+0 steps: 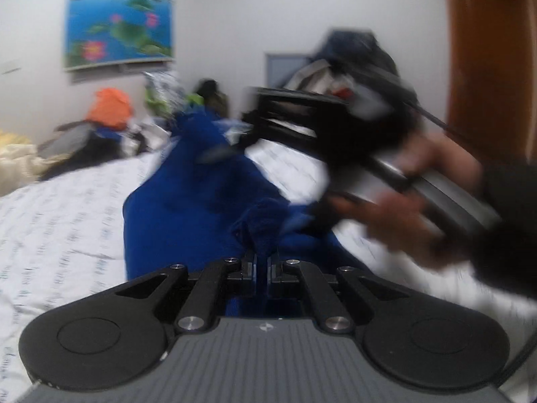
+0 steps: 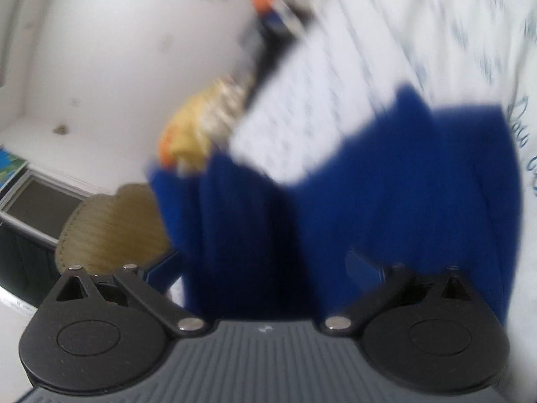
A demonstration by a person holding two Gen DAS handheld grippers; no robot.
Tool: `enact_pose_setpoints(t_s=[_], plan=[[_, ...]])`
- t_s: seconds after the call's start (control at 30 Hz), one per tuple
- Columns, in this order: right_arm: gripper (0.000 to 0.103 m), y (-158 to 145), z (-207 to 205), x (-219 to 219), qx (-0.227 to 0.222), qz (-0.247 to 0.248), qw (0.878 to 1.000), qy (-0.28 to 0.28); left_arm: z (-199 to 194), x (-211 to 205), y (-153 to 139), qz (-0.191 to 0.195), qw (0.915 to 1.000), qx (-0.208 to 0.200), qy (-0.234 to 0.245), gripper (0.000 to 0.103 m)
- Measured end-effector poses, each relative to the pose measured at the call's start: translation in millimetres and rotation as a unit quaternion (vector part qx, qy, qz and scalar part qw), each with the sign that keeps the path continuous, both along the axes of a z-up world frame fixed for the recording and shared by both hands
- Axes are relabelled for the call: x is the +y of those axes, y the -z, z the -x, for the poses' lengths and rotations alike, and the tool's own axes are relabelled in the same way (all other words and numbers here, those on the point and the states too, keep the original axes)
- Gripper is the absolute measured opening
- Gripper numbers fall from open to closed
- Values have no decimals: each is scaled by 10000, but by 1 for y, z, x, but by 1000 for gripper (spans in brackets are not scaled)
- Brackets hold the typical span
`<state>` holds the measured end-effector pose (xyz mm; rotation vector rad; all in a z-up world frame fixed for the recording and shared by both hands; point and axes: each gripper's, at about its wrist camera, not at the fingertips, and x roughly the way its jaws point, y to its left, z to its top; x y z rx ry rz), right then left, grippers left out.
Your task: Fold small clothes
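Observation:
A dark blue garment [image 1: 188, 201] is lifted off the white printed bedsheet [image 1: 60, 218]. My left gripper [image 1: 261, 258] is shut on a bunched fold of it, right in front of the camera. My right gripper [image 1: 248, 117] is blurred at mid right, held by a hand [image 1: 402, 208], and its tips are beside the garment's raised far edge. In the right wrist view the blue garment [image 2: 402, 184] hangs across the fingers and hides them. The linkage arms [image 2: 151, 295] stand spread wide.
A pile of clothes with an orange piece [image 1: 110, 107] lies at the bed's far end, and a yellow cloth [image 1: 16, 158] lies at the left. A poster [image 1: 120, 13] hangs on the wall beside a wooden door [image 1: 486, 50]. A woven straw item [image 2: 110, 225] sits beside the bed.

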<state>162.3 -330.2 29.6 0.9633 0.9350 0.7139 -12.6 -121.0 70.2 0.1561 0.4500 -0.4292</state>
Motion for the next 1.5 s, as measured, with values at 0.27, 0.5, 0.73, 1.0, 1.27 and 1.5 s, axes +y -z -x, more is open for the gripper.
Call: enact_pose_setpoints(t_s=[0.27, 0.5, 0.73, 1.0, 1.27, 1.5], plan=[[33, 21, -26, 5, 84, 419, 9990, 139, 4, -11, 21, -407, 9981, 171, 426, 5], [8, -7, -14, -1, -904, 1662, 9819, 116, -5, -40, 37, -579, 9925, 241, 1050, 4], [21, 22, 3, -46, -478, 1625, 9824, 782, -21, -2, 36, 293, 9876, 911, 1246, 84], [88, 19, 4, -63, -375, 1912, 9708, 1400, -127, 98, 33, 1507, 9732, 1633, -589, 91], [17, 21, -14, -23, -578, 2352, 9639, 1106, -207, 110, 61, 2218, 9386, 2495, -876, 20], [16, -21, 8, 16, -1118, 1743, 9745, 867, -167, 152, -7, 1620, 9703, 1515, -966, 19]])
